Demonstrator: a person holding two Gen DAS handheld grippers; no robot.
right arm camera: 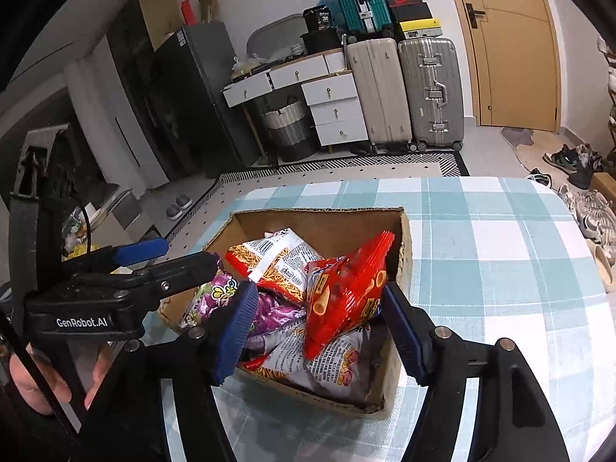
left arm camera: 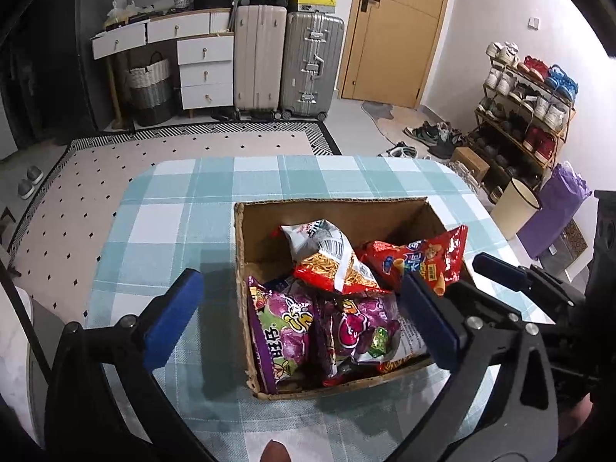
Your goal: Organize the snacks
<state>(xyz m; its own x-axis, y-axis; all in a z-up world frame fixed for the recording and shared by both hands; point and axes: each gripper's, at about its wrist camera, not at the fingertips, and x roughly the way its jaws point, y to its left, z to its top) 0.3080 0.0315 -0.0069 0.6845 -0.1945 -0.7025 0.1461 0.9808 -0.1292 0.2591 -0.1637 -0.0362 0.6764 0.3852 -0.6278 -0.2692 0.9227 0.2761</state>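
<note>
A cardboard box (left arm camera: 240, 269) sits on the checked table and holds several snack bags: a purple bag (left arm camera: 285, 327), a red and white noodle bag (left arm camera: 331, 261) and a red bag (left arm camera: 419, 258). My left gripper (left arm camera: 300, 319) is open and empty, its jaws straddling the box's near left part from above. My right gripper (right arm camera: 319, 331) is open over the box (right arm camera: 400, 254), with the red bag (right arm camera: 346, 292) lying loose between its jaws. The right gripper also shows in the left wrist view (left arm camera: 500, 269) at the box's right side.
The table (left arm camera: 184, 208) has a teal and white cloth. Beyond it stand suitcases (left arm camera: 285, 61), a white drawer unit (left arm camera: 204, 73), a door (left arm camera: 396, 30), a shoe rack (left arm camera: 527, 115) and a bin (left arm camera: 516, 211).
</note>
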